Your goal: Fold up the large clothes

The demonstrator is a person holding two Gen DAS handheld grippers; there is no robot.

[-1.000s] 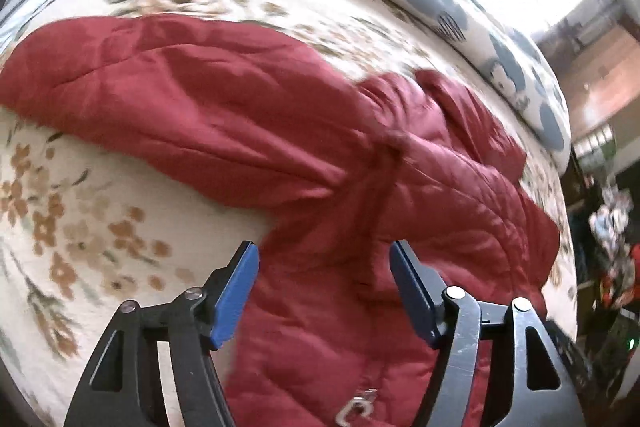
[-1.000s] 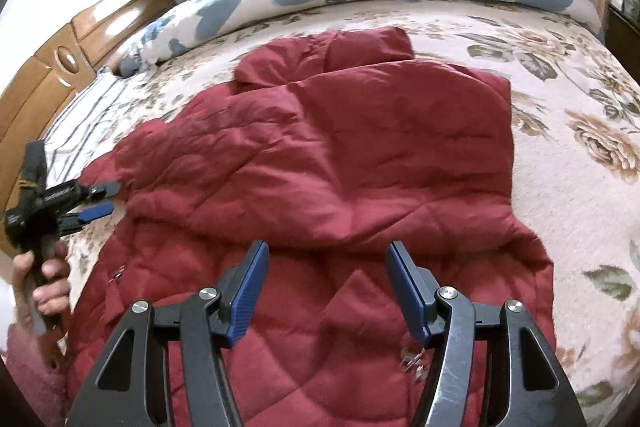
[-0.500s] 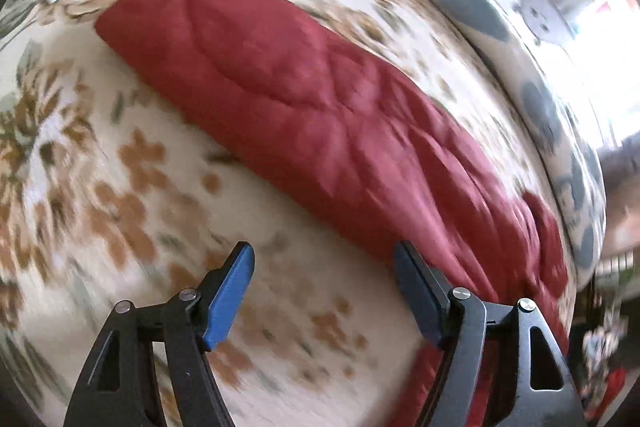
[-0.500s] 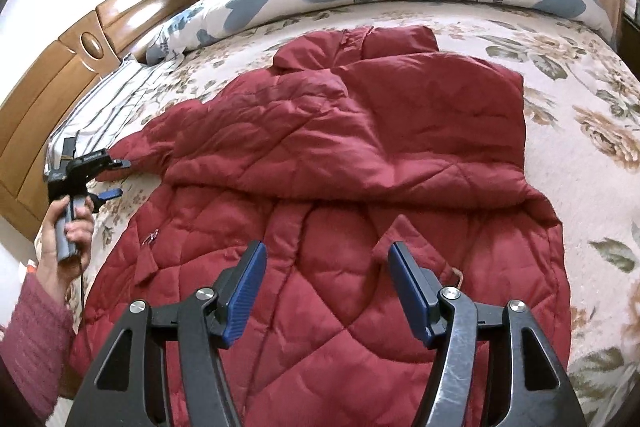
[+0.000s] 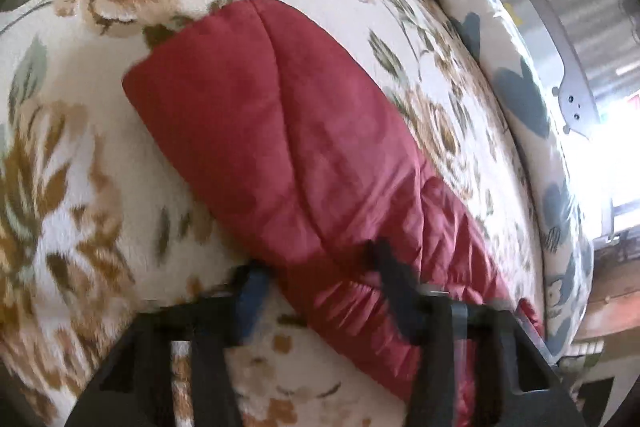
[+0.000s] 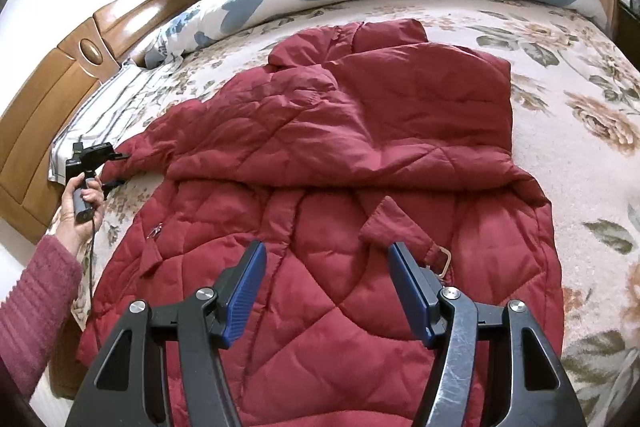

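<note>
Left wrist view: left gripper [image 5: 316, 279] fingers open, straddling the red jacket [image 6: 340, 187] sleeve [image 5: 280, 147] on the bed [image 6: 580, 87], blurry, probably not gripping. Right gripper [image 6: 326, 291] wide open, empty, above the hem. Step: grabbing sleeve; next pinch and fold inward.

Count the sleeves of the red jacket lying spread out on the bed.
2: one sleeve folded across the jacket's chest, the other stretched toward the headboard, between the left tongs.
</note>
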